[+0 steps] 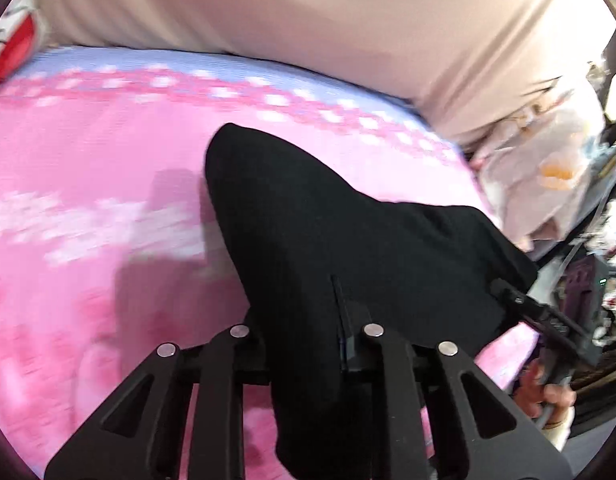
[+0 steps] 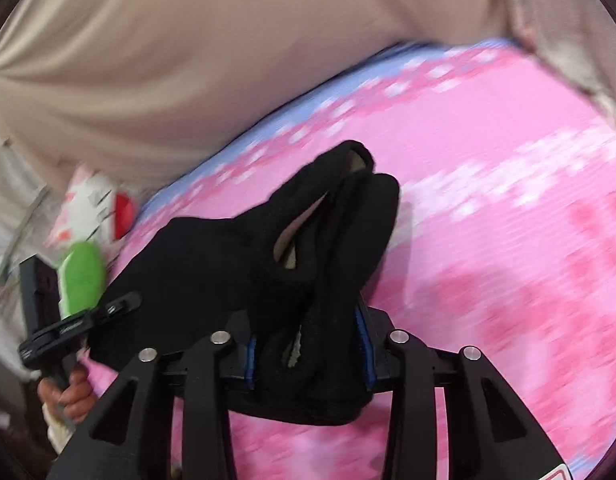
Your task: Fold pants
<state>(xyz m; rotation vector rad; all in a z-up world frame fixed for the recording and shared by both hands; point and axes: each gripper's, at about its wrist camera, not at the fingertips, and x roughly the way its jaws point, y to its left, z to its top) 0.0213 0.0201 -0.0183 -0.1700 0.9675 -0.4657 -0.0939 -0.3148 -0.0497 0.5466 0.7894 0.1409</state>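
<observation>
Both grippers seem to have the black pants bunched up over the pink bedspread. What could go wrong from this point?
The right gripper clamps a thick wad of the black pants, several layers at once, so the fold may come out lumpy. The left gripper pinches only an edge of the fabric, which could slip free. Both views are motion-blurred, so the pants may land skewed on the pink bedspread.

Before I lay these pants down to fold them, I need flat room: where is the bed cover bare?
Bare pink cover lies between the black pants and the beige curtain; more in the right wrist view, beyond the pants. Crowded: the bags off the bed's edge, and the red-and-white toy by the curtain.
</observation>
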